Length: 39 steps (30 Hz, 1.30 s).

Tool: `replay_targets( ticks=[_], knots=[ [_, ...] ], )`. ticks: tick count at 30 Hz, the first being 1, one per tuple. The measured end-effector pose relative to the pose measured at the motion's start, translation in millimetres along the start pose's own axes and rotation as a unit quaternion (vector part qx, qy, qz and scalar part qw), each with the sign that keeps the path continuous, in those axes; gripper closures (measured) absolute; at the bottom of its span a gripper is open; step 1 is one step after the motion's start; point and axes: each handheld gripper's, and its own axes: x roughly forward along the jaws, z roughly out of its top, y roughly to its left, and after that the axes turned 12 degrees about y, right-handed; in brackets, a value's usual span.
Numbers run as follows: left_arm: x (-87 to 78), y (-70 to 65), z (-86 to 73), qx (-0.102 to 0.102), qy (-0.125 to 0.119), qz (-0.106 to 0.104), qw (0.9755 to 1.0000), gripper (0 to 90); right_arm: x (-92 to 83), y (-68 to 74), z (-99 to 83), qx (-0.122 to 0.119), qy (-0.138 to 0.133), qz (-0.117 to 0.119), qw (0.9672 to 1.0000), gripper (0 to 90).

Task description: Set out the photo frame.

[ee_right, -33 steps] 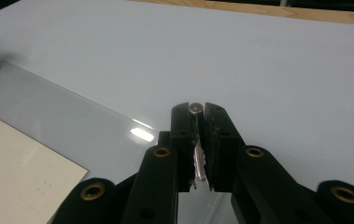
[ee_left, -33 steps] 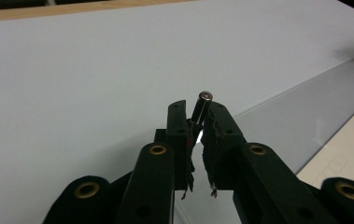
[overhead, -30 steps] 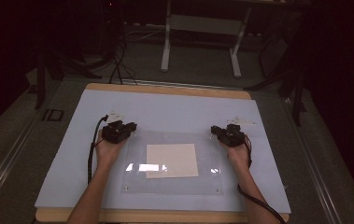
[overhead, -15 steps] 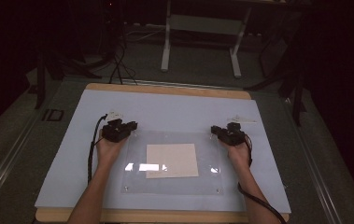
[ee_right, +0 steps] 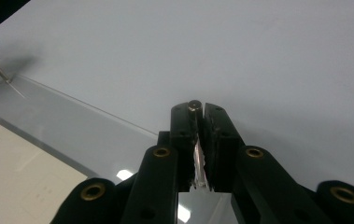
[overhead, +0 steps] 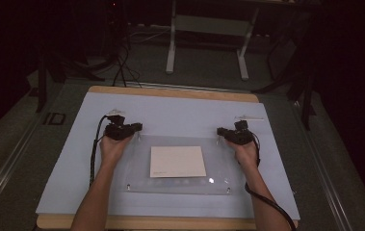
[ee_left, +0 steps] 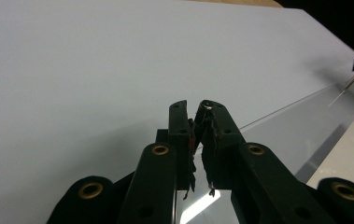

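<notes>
Where black jaws clamp, a clear, glossy acrylic sheet [overhead: 218, 163].

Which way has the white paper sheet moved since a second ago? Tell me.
No. The white paper sheet lies at the same place under the clear plate, against the blue mat.

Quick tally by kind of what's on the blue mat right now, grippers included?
Clear plastic sheet: 1
White paper under it: 1
Grippers, left gripper and right gripper: 2
Total: 4
</notes>
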Motion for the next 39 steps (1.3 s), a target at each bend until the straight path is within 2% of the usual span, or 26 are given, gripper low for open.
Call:
replay_targets(
  ticks=[4,6,7,9,10,13,18,24,27,29,36,39],
  knots=[
    [2.0,1.2,6.8,-0.005,0.015,0.002,0.9999,83.3,1.0,-1.3,3.2,0.002,0.005,0.000,1.0000,83.9],
    [4.3,3.4,11.0,-0.023,0.022,-0.002,0.9995,83.9,2.3,-1.5,6.4,0.009,0.008,-0.003,0.9999,84.6],
    [5.1,4.1,12.4,-0.031,0.025,-0.003,0.9992,83.8,3.1,-0.8,8.1,0.008,0.010,-0.009,0.9999,85.1],
    [7.6,2.3,17.6,-0.036,0.036,0.012,0.9986,84.6,4.6,2.9,11.2,0.006,0.014,-0.031,0.9994,85.5],
    [8.4,2.3,20.1,-0.042,0.043,0.014,0.9981,84.8,5.1,3.2,12.1,0.009,0.015,-0.033,0.9993,85.5],
    [9.5,3.3,20.6,-0.049,0.042,0.010,0.9979,84.9,6.2,2.7,13.3,0.018,0.015,-0.034,0.9992,85.3],
    [8.6,3.0,20.1,-0.042,0.045,0.010,0.9981,84.6,2.1,6.5,13.5,0.009,0.023,-0.045,0.9987,83.7],
    [8.4,3.3,19.6,-0.039,0.045,0.005,0.9982,84.4,-14.5,15.8,11.0,-0.012,0.016,-0.061,0.9979,76.8],
    [8.8,4.1,19.1,-0.040,0.042,0.003,0.9983,84.4,-25.7,20.1,9.3,-0.010,0.007,-0.047,0.9988,75.6],
    [9.0,4.3,19.0,-0.041,0.042,0.003,0.9983,84.4,-30.9,25.1,7.8,-0.018,0.007,-0.038,0.9991,76.8],
    [9.7,4.1,19.6,-0.044,0.043,0.004,0.9981,84.5,-43.4,50.9,0.8,-0.067,0.014,-0.002,0.9976,80.5],
    [9.3,4.3,19.5,-0.040,0.044,0.003,0.9982,84.4,-49.6,67.3,-2.2,-0.107,0.026,0.011,0.9938,84.3]
  ],
)
